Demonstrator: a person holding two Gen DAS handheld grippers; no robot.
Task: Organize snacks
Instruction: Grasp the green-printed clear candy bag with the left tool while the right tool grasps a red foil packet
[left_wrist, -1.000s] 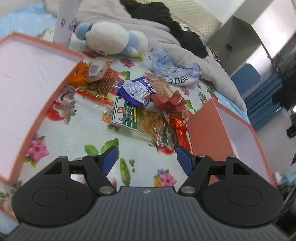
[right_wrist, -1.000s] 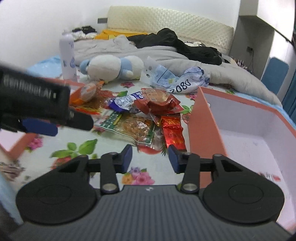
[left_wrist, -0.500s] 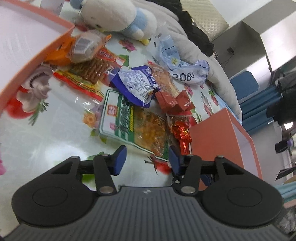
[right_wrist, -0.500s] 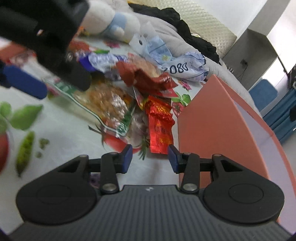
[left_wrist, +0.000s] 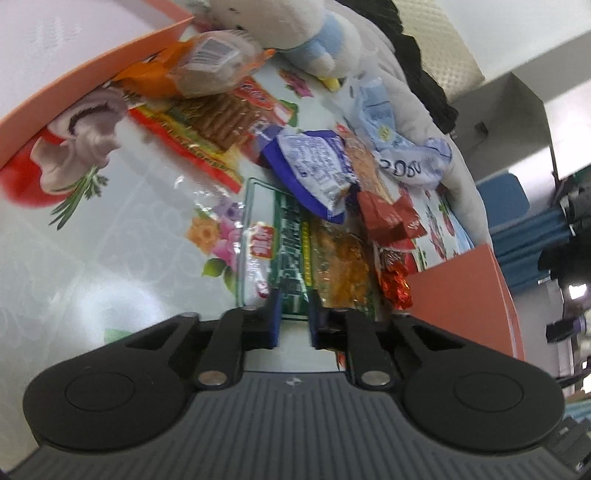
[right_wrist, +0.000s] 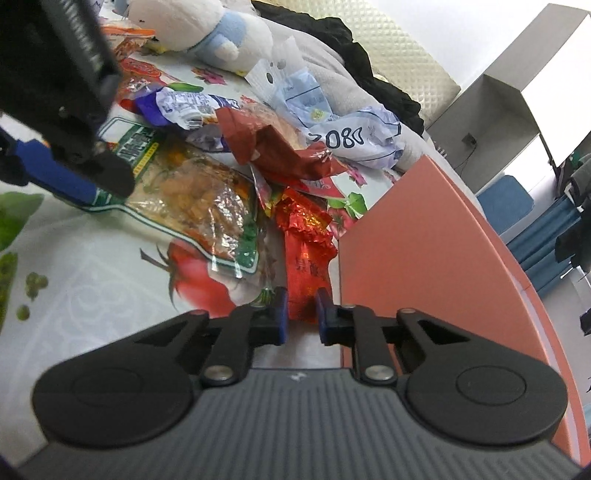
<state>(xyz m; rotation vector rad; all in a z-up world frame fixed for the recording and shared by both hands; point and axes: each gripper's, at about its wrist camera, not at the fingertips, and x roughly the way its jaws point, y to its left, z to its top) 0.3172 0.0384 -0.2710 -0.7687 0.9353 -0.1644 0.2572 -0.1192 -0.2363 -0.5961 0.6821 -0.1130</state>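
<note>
A floral-printed surface (left_wrist: 122, 236) is seen in the left wrist view, strewn with snack packets between two orange boxes, with a plush toy (left_wrist: 295, 29) and grey bedding behind. The left hand-held gripper (left_wrist: 294, 317) has just been closing, and its blue pads are pressed on the near edge of the green snack packet (left_wrist: 295, 251), which lies flat beside a blue packet (left_wrist: 314, 170) and a dark red packet (left_wrist: 388, 218). In the right wrist view, the right hand-held gripper (right_wrist: 301, 315) has likewise just been closing and is clamped on the near end of the red foil packet (right_wrist: 304, 251), which lies just beside the wall of the orange box (right_wrist: 424, 266). The left hand-held gripper is seen at the upper left, on the green packet's corner.
</note>
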